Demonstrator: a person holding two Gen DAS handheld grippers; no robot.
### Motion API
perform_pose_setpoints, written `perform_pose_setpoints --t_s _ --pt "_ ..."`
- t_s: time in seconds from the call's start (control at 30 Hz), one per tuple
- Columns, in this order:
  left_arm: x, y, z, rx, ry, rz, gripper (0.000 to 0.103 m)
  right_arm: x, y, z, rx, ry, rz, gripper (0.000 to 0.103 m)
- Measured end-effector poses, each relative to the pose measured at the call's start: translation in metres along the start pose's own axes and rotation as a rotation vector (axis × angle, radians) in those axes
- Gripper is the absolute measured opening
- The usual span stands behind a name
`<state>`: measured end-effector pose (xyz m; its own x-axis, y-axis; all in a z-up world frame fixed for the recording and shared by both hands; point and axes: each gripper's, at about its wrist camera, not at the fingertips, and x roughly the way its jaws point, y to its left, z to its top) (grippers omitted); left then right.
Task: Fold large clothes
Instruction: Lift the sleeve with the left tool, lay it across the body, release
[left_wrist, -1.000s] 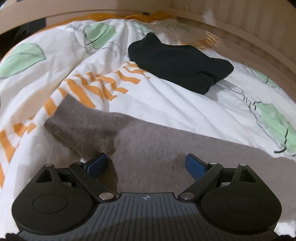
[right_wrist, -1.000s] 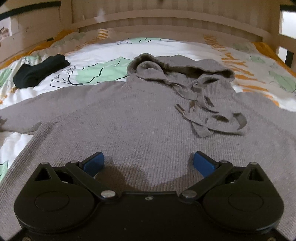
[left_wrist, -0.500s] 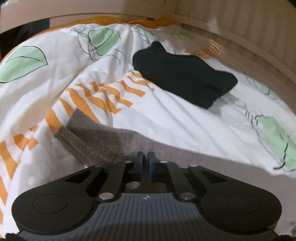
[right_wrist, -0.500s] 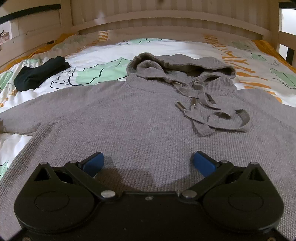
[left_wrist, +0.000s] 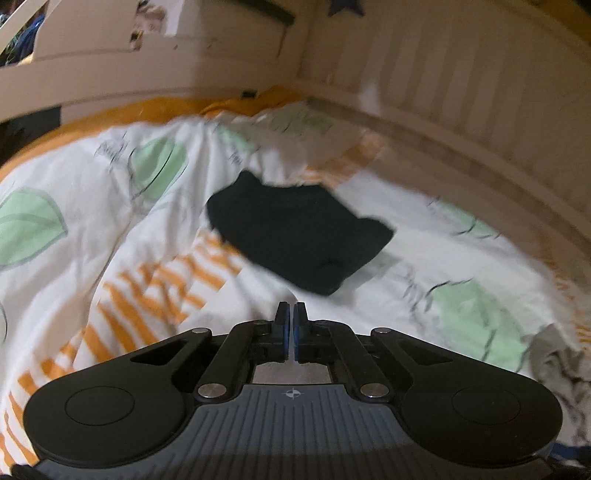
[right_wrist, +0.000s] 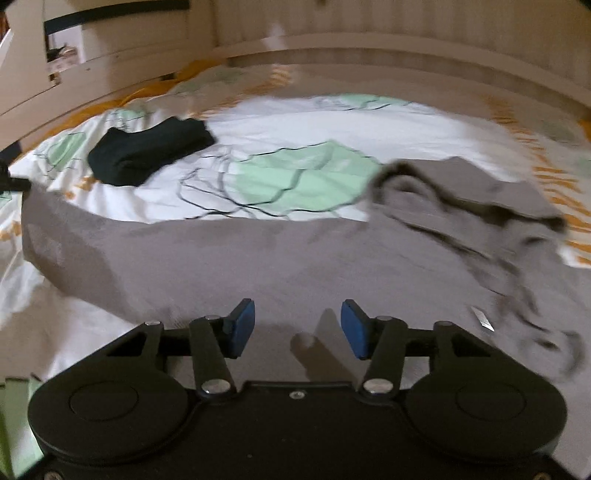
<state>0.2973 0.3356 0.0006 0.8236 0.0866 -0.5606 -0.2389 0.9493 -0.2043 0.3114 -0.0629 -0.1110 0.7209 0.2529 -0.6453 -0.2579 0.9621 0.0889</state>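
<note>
A grey hoodie (right_wrist: 258, 266) lies spread on the bed, its hood (right_wrist: 461, 192) at the right. Its left sleeve (right_wrist: 62, 240) is pulled up off the duvet toward the left edge of the right wrist view. My left gripper (left_wrist: 290, 314) is shut and raised above the bed. The sleeve hangs hidden under it, and only a grey patch (left_wrist: 291, 371) shows through the linkage. My right gripper (right_wrist: 297, 317) hovers over the hoodie's chest with its jaws half apart and closing. Fabric lies below them, but the pads (right_wrist: 243, 323) press on nothing.
A folded black garment (left_wrist: 299, 236) (right_wrist: 147, 151) lies on the leaf-and-stripe duvet (left_wrist: 110, 229) beyond the sleeve. A pale wooden bed rail (left_wrist: 443, 140) curves around the far side. A metal drawstring tip (right_wrist: 482, 317) lies at the right.
My left gripper shut on the sleeve's cuff and rose, so the sleeve dropped out of its view. My right gripper swung left across the hoodie, and its jaws narrowed from wide open.
</note>
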Motion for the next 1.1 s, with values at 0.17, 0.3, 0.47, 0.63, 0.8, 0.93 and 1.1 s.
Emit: perform_pose_setpoints --t_s 0.17,0.3,0.47,0.63,0.8,0.93,1.1 --pt "-0.015 -0.022 0.015 0.050 -0.014 -0.044 0.002 0.036 0.019 -0.001 -0.041 0.067 -0.004 0.048" --pt "-0.006 -0.025 0.004 0.031 0.030 -0.039 0.006 0.035 0.025 -0.008 -0.093 0.041 -0.030 0.050" --pt "0.018 0.005 -0.038 -0.102 0.146 0.004 0.045 0.034 0.017 -0.013 -0.064 0.026 -0.012 0.050" --pt "0.040 0.034 -0.083 -0.179 0.258 0.034 0.046 0.036 0.017 -0.021 -0.069 -0.011 -0.020 0.050" --pt "0.048 0.043 -0.098 -0.212 0.265 -0.002 0.059 0.038 0.023 -0.025 -0.100 -0.035 -0.048 0.050" --pt "0.063 0.040 -0.093 -0.241 0.256 -0.045 0.076 0.039 0.026 -0.027 -0.118 -0.045 -0.063 0.051" --pt "0.062 0.040 -0.089 -0.350 0.178 -0.138 0.007 0.038 0.026 -0.028 -0.117 -0.048 -0.063 0.051"
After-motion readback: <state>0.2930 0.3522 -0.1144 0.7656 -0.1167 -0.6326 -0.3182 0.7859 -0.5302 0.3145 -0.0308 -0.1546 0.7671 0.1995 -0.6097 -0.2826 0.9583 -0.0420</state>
